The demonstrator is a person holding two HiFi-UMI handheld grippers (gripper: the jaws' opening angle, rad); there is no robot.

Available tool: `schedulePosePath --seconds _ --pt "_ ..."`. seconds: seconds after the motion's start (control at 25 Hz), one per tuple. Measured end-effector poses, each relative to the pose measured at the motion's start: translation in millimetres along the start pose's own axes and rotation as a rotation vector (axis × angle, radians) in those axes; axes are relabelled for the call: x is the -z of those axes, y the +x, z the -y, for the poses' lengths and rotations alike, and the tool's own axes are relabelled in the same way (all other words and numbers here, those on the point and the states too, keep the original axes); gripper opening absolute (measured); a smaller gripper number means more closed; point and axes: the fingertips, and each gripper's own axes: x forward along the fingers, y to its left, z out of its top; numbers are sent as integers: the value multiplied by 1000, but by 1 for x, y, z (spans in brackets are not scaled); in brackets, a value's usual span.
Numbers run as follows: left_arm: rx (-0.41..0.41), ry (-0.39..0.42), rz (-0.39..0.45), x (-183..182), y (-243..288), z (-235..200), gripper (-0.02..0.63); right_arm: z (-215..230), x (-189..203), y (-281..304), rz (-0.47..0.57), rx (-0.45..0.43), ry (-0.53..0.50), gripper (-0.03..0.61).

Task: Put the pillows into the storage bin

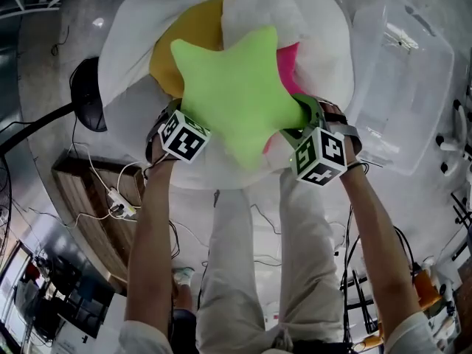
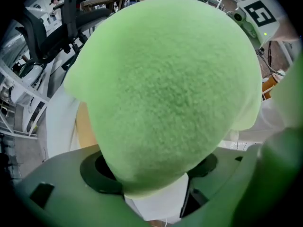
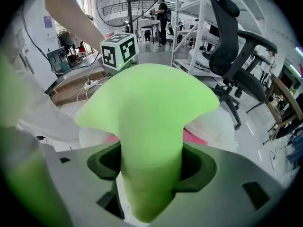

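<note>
Two forearms [image 1: 151, 234] reach up from the bottom of the frame. At centre left, the left gripper [image 1: 175, 122] pinches one point of a lime-green star pillow [image 1: 236, 94]. At centre right, the right gripper [image 1: 304, 120] clamps another point. The star is held over a big white cushion [image 1: 133, 57] bearing a yellow pillow [image 1: 184, 43] and a pink pillow [image 1: 289, 61]. The clear storage bin [image 1: 402, 80] sits upper right. The star looks light, plush and squashy, and its tapering points seem the best handles.

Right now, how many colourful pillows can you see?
3: a green star pillow in the middle, a yellow pillow behind it on the left, and a pink pillow peeking out on its right. More may hide underneath.
</note>
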Motion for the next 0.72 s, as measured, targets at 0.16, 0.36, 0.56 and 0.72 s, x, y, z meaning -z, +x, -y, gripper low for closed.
schedulePosePath --seconds 0.16,0.36,0.56,0.72 --pt "-3 19 2 -24 -4 13 376 9 19 -18 2 16 20 322" --pt "-13 42 10 -52 -7 33 376 18 44 -39 14 39 27 322" --pt "-22 59 17 -83 -9 56 376 27 75 -61 11 53 46 324" --pt "-27 83 26 -106 -12 72 376 33 96 -78 17 67 66 324"
